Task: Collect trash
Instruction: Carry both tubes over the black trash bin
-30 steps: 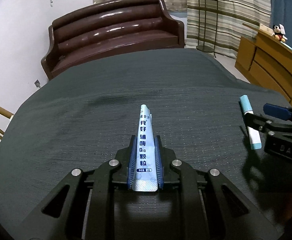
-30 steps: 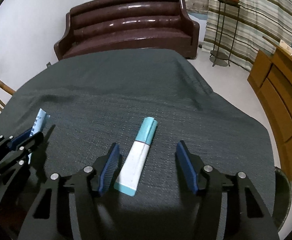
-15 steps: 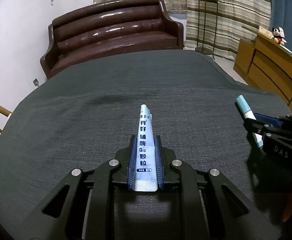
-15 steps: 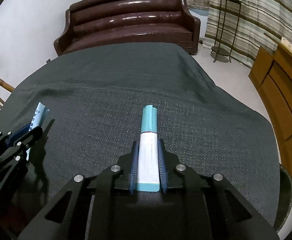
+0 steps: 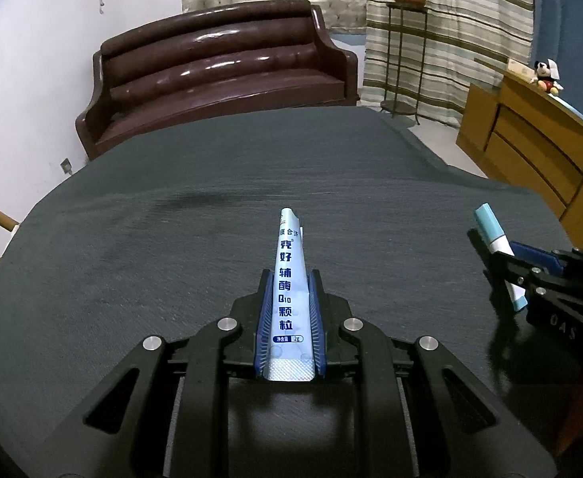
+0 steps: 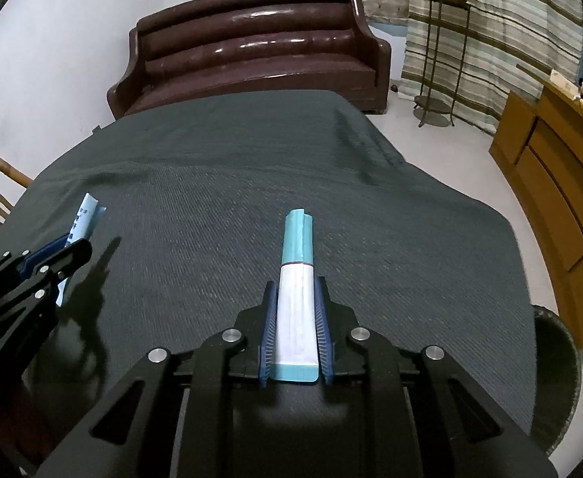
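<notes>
Jaws of left gripper [image 5: 289, 314] closed on a sachet [image 5: 289, 279], right gripper [image 6: 296, 314] on a teal-and-white packet [image 6: 296, 298]; both held lengthwise above the table [image 6: 411, 219], seemingly ready for carrying off

The left gripper [image 5: 289, 279] has its blue-padded fingers [image 5: 264, 318] pressed together on a light blue sachet [image 5: 289, 279] that juts out past their tips. Off to its right side, the right gripper [image 6: 296, 283] is likewise clamped, fingers [image 6: 269, 330] squeezing a white-and-teal stick packet [image 6: 296, 298] that also projects forward beyond the tips.
</notes>
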Tool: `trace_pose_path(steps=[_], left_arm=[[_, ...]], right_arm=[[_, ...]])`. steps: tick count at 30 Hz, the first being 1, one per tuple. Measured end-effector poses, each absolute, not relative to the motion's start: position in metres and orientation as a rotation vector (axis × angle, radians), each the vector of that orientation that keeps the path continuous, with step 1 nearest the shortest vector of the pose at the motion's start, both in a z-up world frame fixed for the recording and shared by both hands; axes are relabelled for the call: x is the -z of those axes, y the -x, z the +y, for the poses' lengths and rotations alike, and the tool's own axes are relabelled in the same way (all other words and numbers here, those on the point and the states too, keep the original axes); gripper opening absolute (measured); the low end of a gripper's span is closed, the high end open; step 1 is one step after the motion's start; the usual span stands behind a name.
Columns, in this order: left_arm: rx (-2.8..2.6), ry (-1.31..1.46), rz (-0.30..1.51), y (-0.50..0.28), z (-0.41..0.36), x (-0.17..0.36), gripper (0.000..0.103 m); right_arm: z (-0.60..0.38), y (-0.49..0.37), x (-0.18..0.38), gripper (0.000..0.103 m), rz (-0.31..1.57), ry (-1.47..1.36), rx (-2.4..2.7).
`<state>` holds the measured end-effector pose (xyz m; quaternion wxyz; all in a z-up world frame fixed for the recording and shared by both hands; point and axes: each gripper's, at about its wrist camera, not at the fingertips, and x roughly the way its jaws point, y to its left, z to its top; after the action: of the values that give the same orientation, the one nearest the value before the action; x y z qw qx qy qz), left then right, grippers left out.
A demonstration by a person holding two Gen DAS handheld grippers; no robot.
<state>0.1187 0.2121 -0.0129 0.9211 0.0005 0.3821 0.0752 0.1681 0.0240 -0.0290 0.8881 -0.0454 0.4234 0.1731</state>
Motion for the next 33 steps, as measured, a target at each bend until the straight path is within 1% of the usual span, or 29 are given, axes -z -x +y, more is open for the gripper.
trace_pose_path(steps=[13,33], left_arm=[[-0.081,0.001,0.776,-0.096,0.156,0.009,0.017],[0.019,-0.03,0.755,-0.076,0.072,0.0,0.017]], right_arm=[[-0.029,-0.128,0.019,0.02,0.823,0.077,-0.299],[-0.111,-0.104,0.018,0.02,0.792,0.004,-0.215]])
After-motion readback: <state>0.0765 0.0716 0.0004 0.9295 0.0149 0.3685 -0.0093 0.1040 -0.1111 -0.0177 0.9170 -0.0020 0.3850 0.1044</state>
